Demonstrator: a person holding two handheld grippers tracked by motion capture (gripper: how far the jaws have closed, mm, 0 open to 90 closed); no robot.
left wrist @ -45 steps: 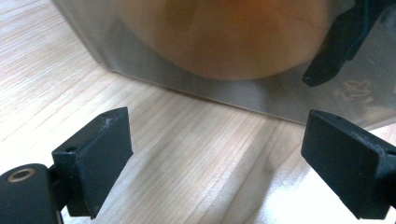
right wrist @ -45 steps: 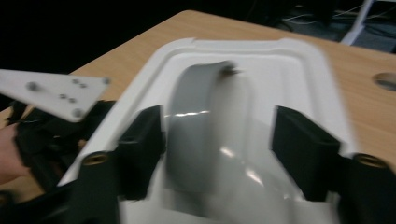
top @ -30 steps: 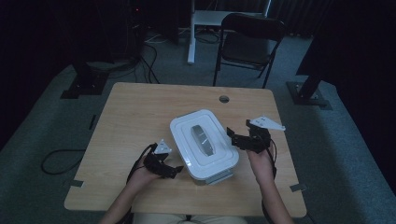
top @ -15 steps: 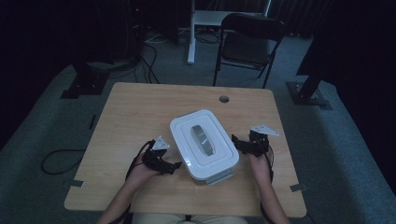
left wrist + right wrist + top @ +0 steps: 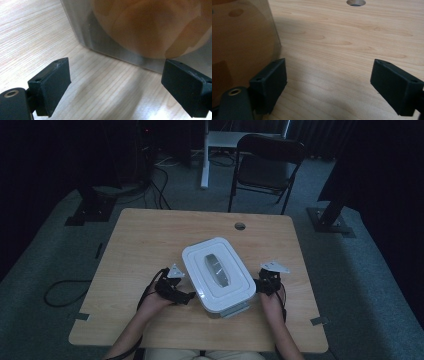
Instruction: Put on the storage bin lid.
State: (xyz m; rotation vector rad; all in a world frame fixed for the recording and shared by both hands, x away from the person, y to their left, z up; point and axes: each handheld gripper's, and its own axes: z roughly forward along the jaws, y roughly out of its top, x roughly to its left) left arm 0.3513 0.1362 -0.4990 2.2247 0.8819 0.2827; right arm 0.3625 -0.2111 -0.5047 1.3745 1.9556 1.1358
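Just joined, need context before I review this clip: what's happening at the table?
A person seated at the light wooden table holds a black two-jaw claw in each hand, one on either side of a clear rectangular plastic container with a white lid. The left claw sits low at the box's left side, the right claw at its right side. Both claws are open with nothing between the jaws. The lid is on, and something tan shows through the clear walls.

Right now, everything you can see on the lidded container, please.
The container is a rounded rectangular box with a white lid closed on it and a grey handle or flap along the lid's middle. Its walls are clear plastic; tan rounded contents show through them. It sits flat and skewed on the wooden table, between the left gripper and right gripper, both open beside it.
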